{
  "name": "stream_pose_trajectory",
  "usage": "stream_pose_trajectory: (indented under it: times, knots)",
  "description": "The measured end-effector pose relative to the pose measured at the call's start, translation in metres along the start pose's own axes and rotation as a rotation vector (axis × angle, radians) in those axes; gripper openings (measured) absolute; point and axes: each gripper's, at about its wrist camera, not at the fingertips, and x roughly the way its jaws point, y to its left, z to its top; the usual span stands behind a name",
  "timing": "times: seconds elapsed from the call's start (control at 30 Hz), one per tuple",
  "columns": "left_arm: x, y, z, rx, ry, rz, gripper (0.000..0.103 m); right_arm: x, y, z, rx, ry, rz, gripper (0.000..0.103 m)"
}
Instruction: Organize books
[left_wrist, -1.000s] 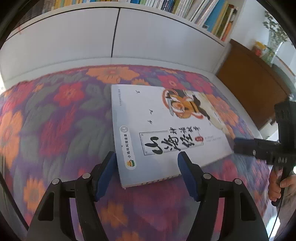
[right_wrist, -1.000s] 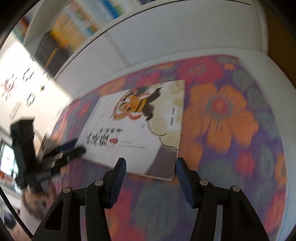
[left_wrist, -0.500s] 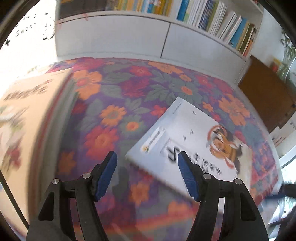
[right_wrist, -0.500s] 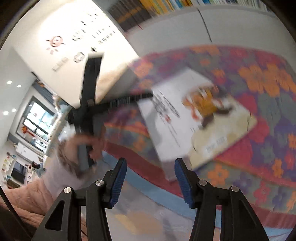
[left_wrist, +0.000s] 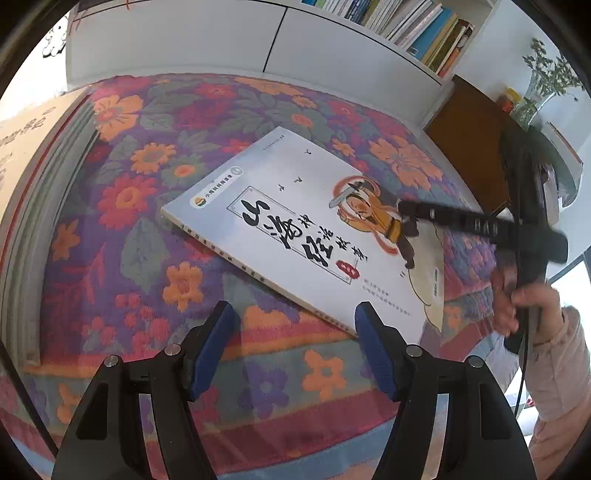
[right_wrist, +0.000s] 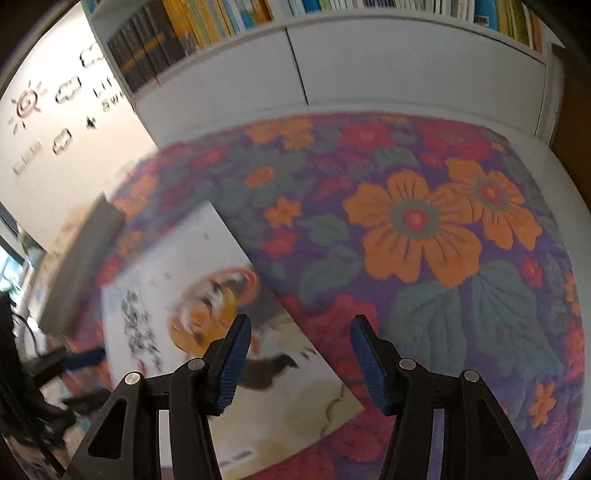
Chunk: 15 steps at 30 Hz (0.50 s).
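Your left gripper (left_wrist: 293, 345) and right gripper (right_wrist: 299, 360) gape empty; the book (left_wrist: 314, 236) looks thin, floppy, slick; pinch its spine edge

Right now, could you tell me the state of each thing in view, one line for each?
White illustrated paperback book: closed, lying flat on the flowered cloth, cover up.
Thick beige book at the left edge: closed, lying flat.
Left tool: open, holding nothing.
Right tool: open, empty, above the paperback's corner.
White cabinet doors: shut.
Shelf books: standing upright, some leaning.
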Motion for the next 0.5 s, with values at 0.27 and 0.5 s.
stream_pose_trajectory:
  times: [0.27,0.5]
  knots:
    - [0.0,0.002,0.004,-0.013,0.018,-0.01,0.065,-0.018,0.023,-0.05,0.001,0.098,0.145,0.057]
    - [-0.008,0.023,-0.007,-0.06,0.019,-0.105,0.066,-0.028,0.047,-0.085,-0.093,0.193,0.328,0.057]
